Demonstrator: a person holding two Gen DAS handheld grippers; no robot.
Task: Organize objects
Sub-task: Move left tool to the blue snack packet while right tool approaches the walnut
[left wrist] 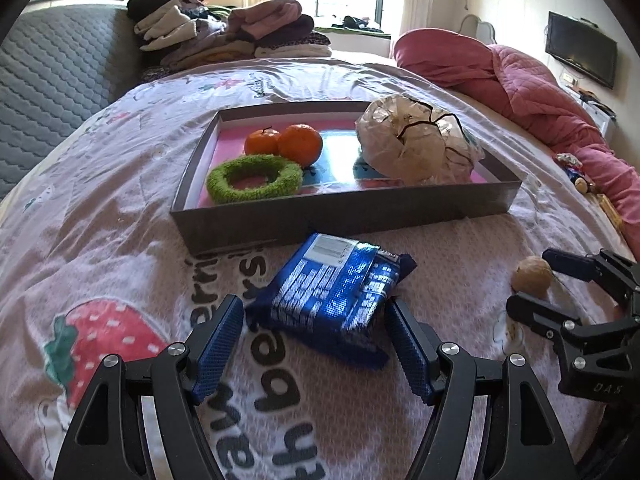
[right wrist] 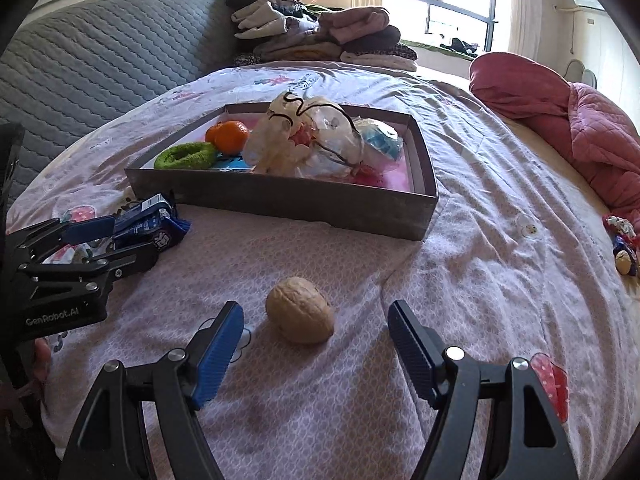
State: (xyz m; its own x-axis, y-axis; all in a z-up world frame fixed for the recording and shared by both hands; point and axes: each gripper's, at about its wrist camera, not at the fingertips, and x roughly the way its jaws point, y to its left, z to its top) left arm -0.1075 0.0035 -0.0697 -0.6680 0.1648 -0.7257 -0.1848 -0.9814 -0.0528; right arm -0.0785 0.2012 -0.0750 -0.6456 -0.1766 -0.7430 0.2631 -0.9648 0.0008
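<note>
Blue foil snack packet (left wrist: 334, 288): lies flat on the bedspread, between and just ahead of the wide-set left gripper (left wrist: 314, 344) fingers, untouched. Walnut (right wrist: 300, 310): tan, wrinkled, rests on its side between the spread right gripper (right wrist: 316, 340) fingers, nearer the left one.

The scene is viewed from two fisheye cameras, each mounted behind its gripper's fingers and tilted down over a bed (left wrist: 120, 184). The left view is set close above a blue packet (left wrist: 332, 292), facing a shallow box (left wrist: 340, 212). The right view is set close above a walnut (right wrist: 300, 310), facing the same box from farther right. Box, packet, walnut and the opposite gripper are shared by both views.
</note>
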